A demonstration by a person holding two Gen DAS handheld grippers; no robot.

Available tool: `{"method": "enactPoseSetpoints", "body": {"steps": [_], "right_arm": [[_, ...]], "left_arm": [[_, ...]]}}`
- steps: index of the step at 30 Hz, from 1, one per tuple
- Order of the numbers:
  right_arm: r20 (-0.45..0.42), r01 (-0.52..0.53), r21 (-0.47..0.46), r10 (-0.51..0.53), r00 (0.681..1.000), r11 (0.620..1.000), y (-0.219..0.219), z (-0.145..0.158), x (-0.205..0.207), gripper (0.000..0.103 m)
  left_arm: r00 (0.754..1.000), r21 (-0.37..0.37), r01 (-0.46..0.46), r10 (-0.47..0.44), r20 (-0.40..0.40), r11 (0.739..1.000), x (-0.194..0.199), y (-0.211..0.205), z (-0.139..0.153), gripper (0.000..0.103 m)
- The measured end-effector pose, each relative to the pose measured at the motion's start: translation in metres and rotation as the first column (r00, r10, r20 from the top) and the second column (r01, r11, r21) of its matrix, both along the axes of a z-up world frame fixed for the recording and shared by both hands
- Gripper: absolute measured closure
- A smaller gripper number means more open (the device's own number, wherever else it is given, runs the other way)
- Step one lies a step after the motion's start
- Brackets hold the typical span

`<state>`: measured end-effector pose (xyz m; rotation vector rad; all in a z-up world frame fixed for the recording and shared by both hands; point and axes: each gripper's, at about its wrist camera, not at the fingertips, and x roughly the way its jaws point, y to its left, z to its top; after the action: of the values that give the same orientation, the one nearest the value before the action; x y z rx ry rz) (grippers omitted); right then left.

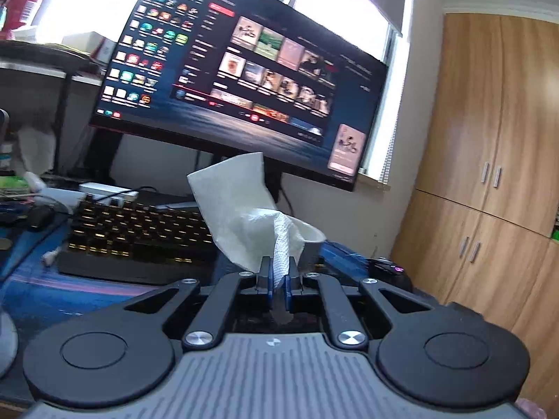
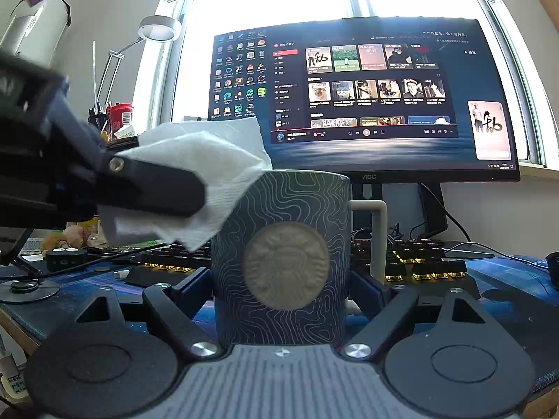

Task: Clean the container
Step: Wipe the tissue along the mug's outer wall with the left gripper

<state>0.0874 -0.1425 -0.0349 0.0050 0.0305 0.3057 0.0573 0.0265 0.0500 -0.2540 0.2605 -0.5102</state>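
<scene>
Right wrist: mug (image 2: 279, 255) clamped inside right claw (image 2: 279, 289).

A desk (image 2: 506, 296) covered by a blue mat (image 2: 87, 289). On it, toward the back edge, a black keyboard (image 1: 132, 237) with yellow-lit keys and a monitor stand (image 2: 370, 192). A patterned mug (image 2: 283, 262) stands upright in front of the keyboard. A mouse (image 1: 391, 269) sits toward the right edge.
</scene>
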Motion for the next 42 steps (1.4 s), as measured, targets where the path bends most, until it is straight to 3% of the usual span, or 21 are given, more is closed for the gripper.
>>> {"method": "enactPoseSetpoints", "body": {"steps": [12,21,32,42], "right_arm": [[0.0,-0.001,-0.001,0.001,1.0,1.0,-0.001,-0.002,-0.001,0.015],[0.0,-0.001,-0.003,0.001,1.0,1.0,-0.002,-0.003,-0.001,0.015],[0.0,-0.002,-0.005,0.002,1.0,1.0,-0.003,-0.004,-0.001,0.015],[0.0,-0.001,-0.001,0.001,1.0,1.0,-0.004,0.008,0.002,0.015]], "left_arm": [[0.998,0.004,0.068,-0.068,0.007,0.998,-0.001,-0.018,0.004,0.096],[1.0,-0.004,-0.007,0.007,-0.01,1.0,0.003,0.003,0.001,0.096],[0.997,0.005,0.074,-0.074,0.004,0.997,-0.001,-0.021,0.001,0.096],[1.0,0.007,-0.015,0.015,-0.005,1.0,0.003,0.003,-0.002,0.096]]}}
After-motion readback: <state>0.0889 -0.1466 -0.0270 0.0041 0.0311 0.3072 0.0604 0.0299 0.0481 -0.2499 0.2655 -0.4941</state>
